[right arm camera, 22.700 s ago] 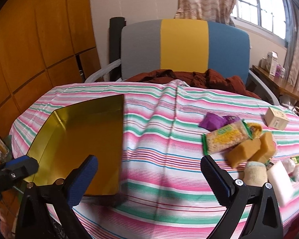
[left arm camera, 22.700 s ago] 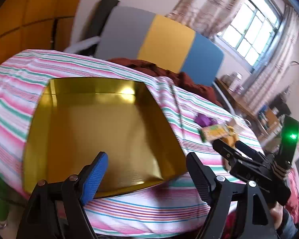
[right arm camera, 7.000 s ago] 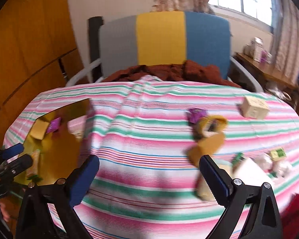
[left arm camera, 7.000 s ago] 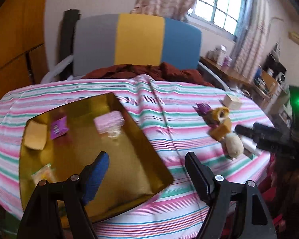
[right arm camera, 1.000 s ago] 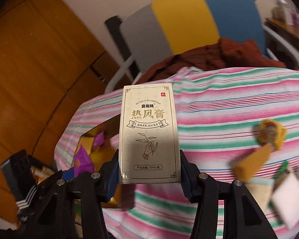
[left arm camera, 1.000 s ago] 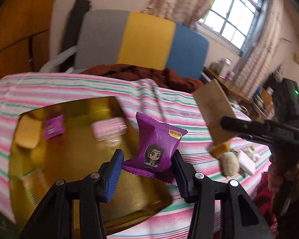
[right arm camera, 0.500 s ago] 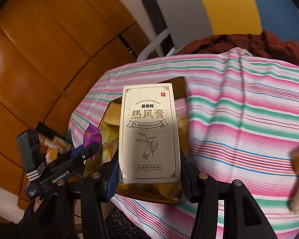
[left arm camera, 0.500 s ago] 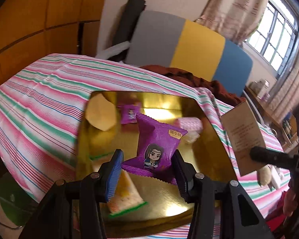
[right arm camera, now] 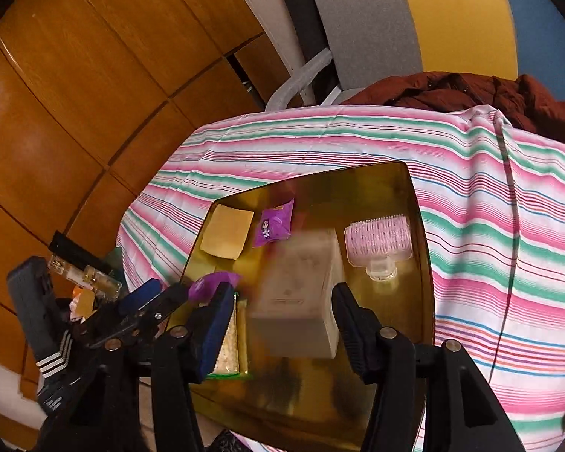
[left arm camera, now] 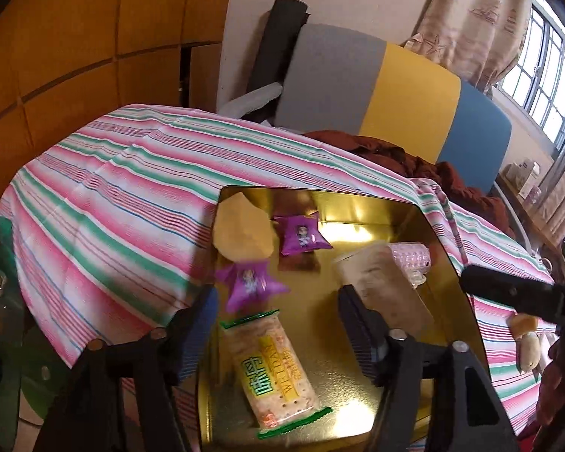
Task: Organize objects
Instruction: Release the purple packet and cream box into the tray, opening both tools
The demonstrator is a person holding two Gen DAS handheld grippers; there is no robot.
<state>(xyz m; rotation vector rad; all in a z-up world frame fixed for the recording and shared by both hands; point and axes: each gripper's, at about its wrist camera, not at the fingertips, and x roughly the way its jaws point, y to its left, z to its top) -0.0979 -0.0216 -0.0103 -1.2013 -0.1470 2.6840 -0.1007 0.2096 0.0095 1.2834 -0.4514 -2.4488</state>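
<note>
Both my tongs have just been opening over the gold tray. The left gripper is released; its purple packet, clamped half a second ago, is blurred above the cracker pack. The right gripper is released too, with the blurred box loose between its jaws. A yellow sponge sits in the tray's far left corner.

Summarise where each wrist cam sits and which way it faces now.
Left wrist: on the left gripper, tilted down at the gold tray; its two fingers show, jaws just opened, purple packet loose between them; right gripper at frame right.
Right wrist: on the right gripper, tilted down at the tray; its fingers show, jaws just opening, blurred box free between them; left gripper lower left.
Shared: tray, box, pink roller, yellow sponge.
</note>
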